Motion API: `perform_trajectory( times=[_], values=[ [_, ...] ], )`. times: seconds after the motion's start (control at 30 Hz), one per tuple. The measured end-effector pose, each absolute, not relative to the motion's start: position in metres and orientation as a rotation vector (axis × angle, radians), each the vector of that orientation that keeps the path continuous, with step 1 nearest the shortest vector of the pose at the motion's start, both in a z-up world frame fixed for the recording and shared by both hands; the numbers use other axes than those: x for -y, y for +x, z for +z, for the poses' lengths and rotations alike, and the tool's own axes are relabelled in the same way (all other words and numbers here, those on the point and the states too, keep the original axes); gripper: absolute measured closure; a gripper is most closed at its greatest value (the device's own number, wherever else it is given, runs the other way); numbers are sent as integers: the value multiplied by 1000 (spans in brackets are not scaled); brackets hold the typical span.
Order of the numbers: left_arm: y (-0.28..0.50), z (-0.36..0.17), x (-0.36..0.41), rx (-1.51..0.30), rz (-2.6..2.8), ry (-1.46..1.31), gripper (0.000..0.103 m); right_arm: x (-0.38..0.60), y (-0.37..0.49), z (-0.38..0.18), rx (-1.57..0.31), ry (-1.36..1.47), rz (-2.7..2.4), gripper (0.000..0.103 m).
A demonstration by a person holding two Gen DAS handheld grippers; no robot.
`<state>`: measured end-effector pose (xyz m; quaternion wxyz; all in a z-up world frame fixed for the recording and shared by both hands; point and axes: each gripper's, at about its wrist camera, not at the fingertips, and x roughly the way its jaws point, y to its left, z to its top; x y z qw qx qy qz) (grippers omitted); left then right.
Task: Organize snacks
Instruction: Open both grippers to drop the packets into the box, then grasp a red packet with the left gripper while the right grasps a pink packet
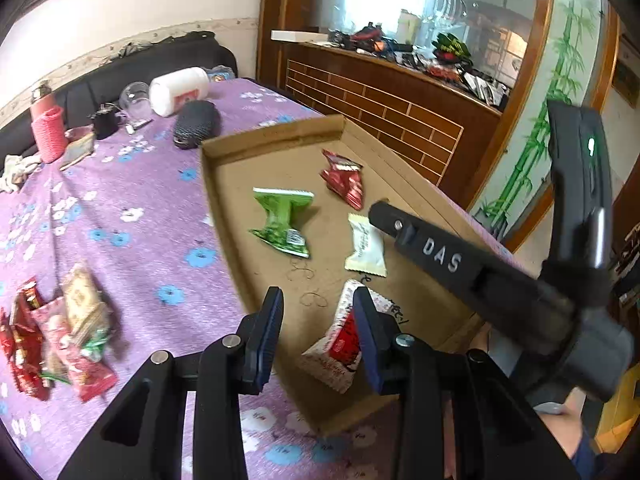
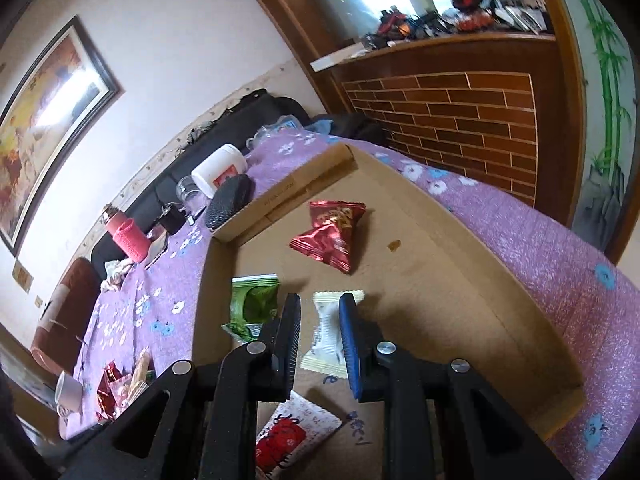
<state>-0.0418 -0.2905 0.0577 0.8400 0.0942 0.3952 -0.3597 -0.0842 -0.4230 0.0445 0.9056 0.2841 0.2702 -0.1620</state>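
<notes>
Left gripper (image 1: 318, 336) hangs open over the red-and-white snack (image 1: 340, 344); right gripper (image 2: 320, 344) looks clamped on the cream packet (image 2: 330, 332) in the cardboard tray (image 2: 500, 292).

Bright daylight glares off the glass panel (image 1: 400, 0) behind the cardboard tray (image 1: 280, 140). Edges bend round and dark. Snacks look slightly blurry.
</notes>
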Motion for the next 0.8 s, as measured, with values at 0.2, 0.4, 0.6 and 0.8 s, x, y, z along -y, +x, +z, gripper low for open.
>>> perform_trajectory(
  times=[0.2, 0.4, 0.6, 0.8],
  values=[
    [-37, 73, 262, -833, -717, 198, 65, 416, -82, 46, -553, 554, -320, 82],
    [-20, 86, 212, -816, -637, 150, 64, 408, -81, 48, -552, 518, -305, 81],
    [16, 97, 136, -784, -489, 35, 63, 400, -81, 51, -539, 491, -283, 81],
    [86, 75, 34, -890, -222, -140, 63, 386, -80, 56, -525, 431, -251, 81]
  ],
)
